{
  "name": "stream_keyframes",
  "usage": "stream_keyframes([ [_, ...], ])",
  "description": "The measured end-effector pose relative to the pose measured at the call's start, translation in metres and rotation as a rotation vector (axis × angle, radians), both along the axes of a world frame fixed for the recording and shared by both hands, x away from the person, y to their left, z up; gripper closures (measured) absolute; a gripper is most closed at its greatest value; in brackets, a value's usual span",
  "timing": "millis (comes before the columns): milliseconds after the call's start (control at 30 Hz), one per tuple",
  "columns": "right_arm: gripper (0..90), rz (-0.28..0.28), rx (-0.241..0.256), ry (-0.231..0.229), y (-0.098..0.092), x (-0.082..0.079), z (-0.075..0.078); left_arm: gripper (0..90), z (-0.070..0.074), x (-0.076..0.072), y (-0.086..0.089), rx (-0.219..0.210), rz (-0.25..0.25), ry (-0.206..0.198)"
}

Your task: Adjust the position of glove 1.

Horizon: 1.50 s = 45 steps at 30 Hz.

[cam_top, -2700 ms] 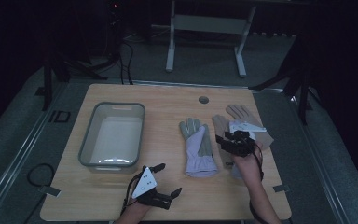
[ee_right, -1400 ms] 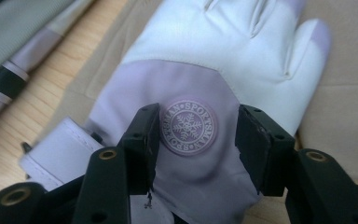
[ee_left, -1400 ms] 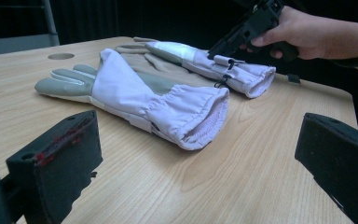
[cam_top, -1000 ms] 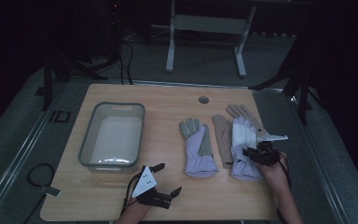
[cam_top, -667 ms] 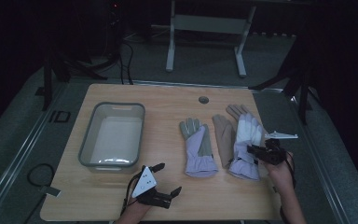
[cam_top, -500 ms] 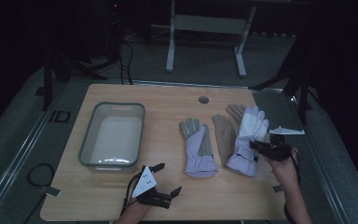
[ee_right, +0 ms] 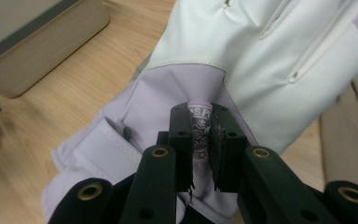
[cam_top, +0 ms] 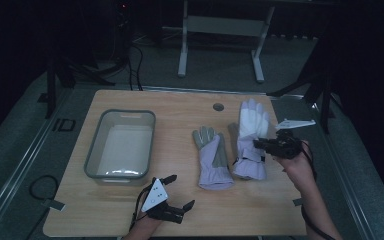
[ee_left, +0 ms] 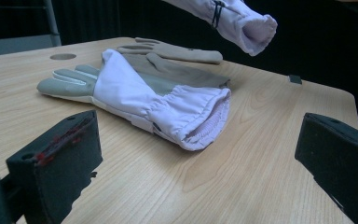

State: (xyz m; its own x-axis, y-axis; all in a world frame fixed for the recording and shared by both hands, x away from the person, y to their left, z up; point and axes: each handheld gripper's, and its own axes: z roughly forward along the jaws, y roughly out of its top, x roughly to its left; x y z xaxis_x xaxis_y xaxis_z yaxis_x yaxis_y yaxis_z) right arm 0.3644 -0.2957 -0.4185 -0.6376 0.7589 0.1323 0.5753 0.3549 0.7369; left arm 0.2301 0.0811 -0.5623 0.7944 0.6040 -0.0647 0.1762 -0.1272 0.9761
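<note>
- The right gripper (cam_top: 264, 144) was near the right edge of the worktop (cam_top: 180, 107), its jaws closed to a narrow gap on a small printed tag of the lifted glove (cam_top: 252, 135).
- In the right gripper view that tag was pinched between the 2 jaws, with the glove's pale palm and lilac cuff (ee_right: 121, 140) spread beyond them.
- The lifted glove hung clear of the wood in the left gripper view, its open cuff end (ee_left: 256, 28) in the air above the far side.
- The second glove (cam_top: 212, 157) lay flat on the worktop just left of the lifted one, fingers toward the far edge and cuff toward the near edge.
- A tan glove (ee_left: 177, 52) lay on the wood behind the second glove, partly tucked against it.
- The left gripper (cam_top: 177, 192) sat close to the near edge, left of the middle, its 2 jaws spread wide with nothing between them.
- A grey tub (cam_top: 100, 150) stood on the left half of the worktop, well apart from the gloves.
- A round hole (cam_top: 218, 107) showed in the worktop near the far edge.
</note>
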Motion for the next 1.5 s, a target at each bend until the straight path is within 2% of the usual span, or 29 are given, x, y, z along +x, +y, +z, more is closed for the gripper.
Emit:
stream_keyframes([
  [67,80.2,0.038,-0.032,0.013,0.023,0.001,-0.002,0.3,0.0,0.0,0.0,-0.001,0.0,-0.001],
  [100,80.2,0.038,-0.032,0.013,0.023,0.001,-0.002,0.3,0.0,0.0,0.0,-0.001,0.0,-0.001],
  [133,80.3,0.052,-0.037,0.016,0.037,0.002,-0.004,0.3,0.0,0.0,0.0,-0.002,-0.001,-0.002],
  [167,80.3,0.052,-0.037,0.016,0.037,0.002,-0.004,0.3,0.0,0.0,0.0,-0.002,-0.001,-0.002],
  [333,80.2,0.08,-0.074,0.045,0.068,0.005,-0.011,0.3,0.0,0.0,0.0,-0.002,-0.001,-0.003],
  [467,80.2,0.092,-0.095,0.074,0.085,0.006,-0.016,0.3,0.0,0.0,0.0,-0.003,-0.002,-0.001],
  [533,80.2,0.088,-0.088,0.094,0.09,0.007,-0.017,0.3,0.0,0.0,0.0,-0.003,-0.002,-0.001],
  [567,80.1,0.083,-0.091,0.088,0.093,0.007,-0.018,0.3,0.0,0.0,0.0,-0.002,-0.002,-0.002],
  [733,80.0,0.079,-0.1,0.104,0.102,0.011,-0.025,0.3,0.0,0.0,0.0,-0.002,-0.002,-0.002],
  [1067,79.5,0.01,-0.17,0.122,0.117,0.017,-0.064,0.3,0.0,0.0,0.0,-0.001,-0.002,-0.002],
  [1200,77.8,0.008,-0.159,0.132,0.119,0.02,-0.077,0.3,0.0,0.0,0.0,-0.002,-0.001,-0.001],
  [1300,72.7,0.02,-0.141,0.122,0.118,0.019,-0.077,0.3,0.0,0.0,0.0,-0.002,0.001,0.0],
  [1500,61.8,0.05,-0.142,0.08,0.109,0.012,-0.066,0.3,0.0,0.001,0.001,0.003,0.023,-0.001],
])
